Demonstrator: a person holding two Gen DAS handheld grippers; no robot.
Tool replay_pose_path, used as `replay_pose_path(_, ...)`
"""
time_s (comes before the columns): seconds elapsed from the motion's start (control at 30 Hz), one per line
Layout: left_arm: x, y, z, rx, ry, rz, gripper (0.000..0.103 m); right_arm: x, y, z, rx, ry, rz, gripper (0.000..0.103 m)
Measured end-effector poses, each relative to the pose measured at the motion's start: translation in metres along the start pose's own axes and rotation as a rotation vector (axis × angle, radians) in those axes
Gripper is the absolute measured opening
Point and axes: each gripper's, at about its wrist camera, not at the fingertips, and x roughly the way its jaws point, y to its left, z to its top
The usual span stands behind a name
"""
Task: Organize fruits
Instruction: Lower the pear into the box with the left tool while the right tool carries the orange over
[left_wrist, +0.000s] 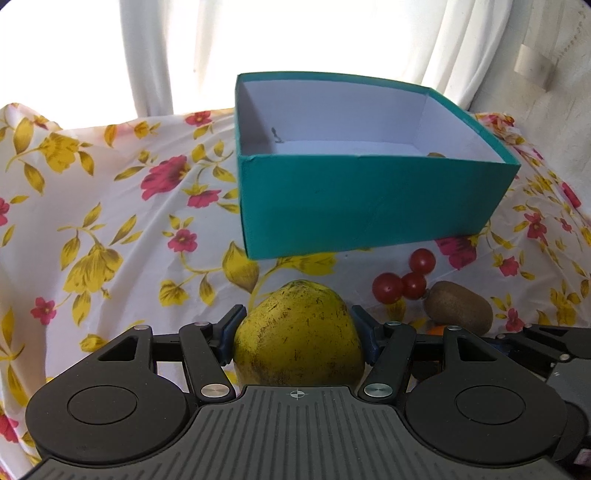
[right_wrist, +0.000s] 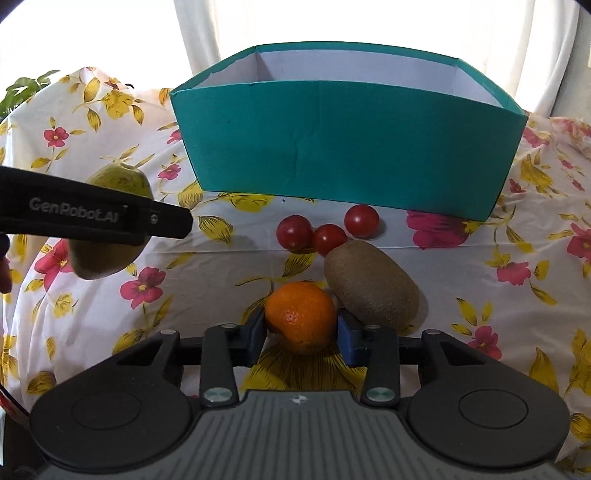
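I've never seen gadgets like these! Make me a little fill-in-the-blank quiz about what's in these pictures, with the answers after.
1. The left gripper has its fingers closed on a yellow-green ____.
2. The fingers of the right gripper sit on either side of an ____.
3. The brown kiwi lies beside ____ small red tomatoes.
4. The open box behind the fruit is ____ on the outside.

Answers: mango; orange; three; teal

- Left gripper (left_wrist: 298, 328), low in centre frame, fingers clamped on a yellow-green fruit (left_wrist: 298, 338).
- Right gripper (right_wrist: 301, 326), lower centre, pads pressing an orange (right_wrist: 300, 316).
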Motion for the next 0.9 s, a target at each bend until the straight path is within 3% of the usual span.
replay_pose_path(0.27, -0.011, -0.020, 0.024, 0.023, -0.050, 0.019, 0.067, -0.035, -0.017, 0.024, 0.039, -0.117, 0.001, 0.039)
replay_pose_path(0.53, -0.029, -0.044, 0.062, 0.075, -0.146, 0.073, 0.067, -0.058, -0.041, 0.047, 0.083, -0.222, -0.059, 0.039)
replay_pose_path(0.9, -0.023, -0.055, 0.093, 0.073, -0.163, 0.050, 0.067, -0.090, -0.070, 0.066, 0.129, -0.346, -0.129, 0.039)
